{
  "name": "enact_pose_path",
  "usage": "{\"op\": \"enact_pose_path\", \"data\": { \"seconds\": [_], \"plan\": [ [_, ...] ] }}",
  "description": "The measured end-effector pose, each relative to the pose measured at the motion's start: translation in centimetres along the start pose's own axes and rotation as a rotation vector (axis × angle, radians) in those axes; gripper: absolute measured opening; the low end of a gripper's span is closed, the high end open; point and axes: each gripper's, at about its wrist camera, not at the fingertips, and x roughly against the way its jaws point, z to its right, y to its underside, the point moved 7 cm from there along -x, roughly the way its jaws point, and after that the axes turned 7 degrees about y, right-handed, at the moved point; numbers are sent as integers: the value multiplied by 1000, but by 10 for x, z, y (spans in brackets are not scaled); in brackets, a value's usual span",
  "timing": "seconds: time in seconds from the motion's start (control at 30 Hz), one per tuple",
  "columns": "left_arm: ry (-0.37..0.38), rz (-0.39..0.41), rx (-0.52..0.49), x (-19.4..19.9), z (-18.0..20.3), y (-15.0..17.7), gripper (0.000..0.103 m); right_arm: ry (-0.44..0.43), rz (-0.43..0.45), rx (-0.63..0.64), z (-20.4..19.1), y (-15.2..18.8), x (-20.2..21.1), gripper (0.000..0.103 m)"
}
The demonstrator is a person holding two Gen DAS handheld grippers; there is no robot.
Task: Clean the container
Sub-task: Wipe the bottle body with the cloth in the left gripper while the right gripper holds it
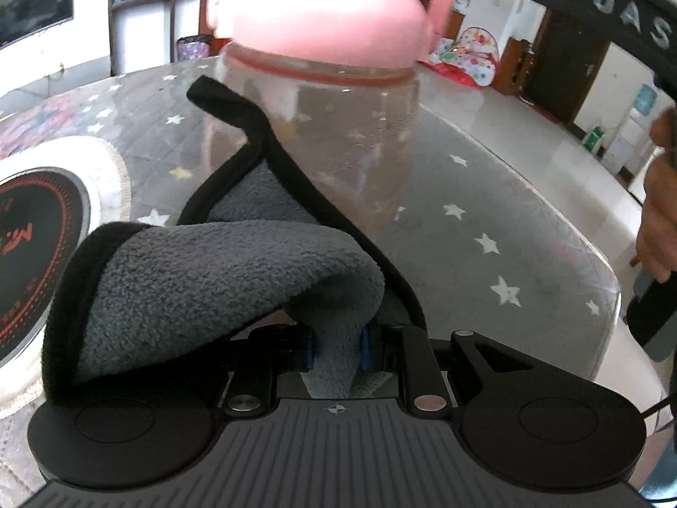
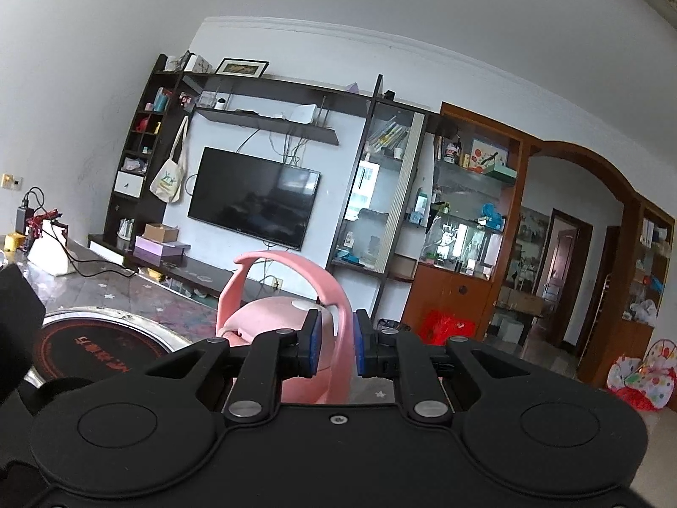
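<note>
A clear container with a pink lid stands upright on the star-patterned table, blurred in the left wrist view. My left gripper is shut on a grey fleece cloth with black edging, which drapes left and reaches up against the container's near side. In the right wrist view, my right gripper is shut on the pink carry handle that arches over the pink lid. The container's body is hidden below that gripper.
A round black induction plate on a white mat lies left of the container; the same induction plate shows left in the right view. The table's edge curves at the right, beside a hand. Beyond are a TV wall unit and cabinets.
</note>
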Motion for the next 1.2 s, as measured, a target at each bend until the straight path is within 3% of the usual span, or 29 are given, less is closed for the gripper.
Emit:
{"op": "enact_pose_path", "data": {
  "seconds": [0.33,0.63,1.2],
  "plan": [
    [-27,86,-36,34,-2,-23,20,1,-45,-63,1,22,6,17],
    [-48,163,-73,64,-3,-48,20,31,-22,-86,5,19,9,17],
    [-27,135,-84,38,-9,-39,21,38,-20,-84,1,35,12,17]
  ]
}}
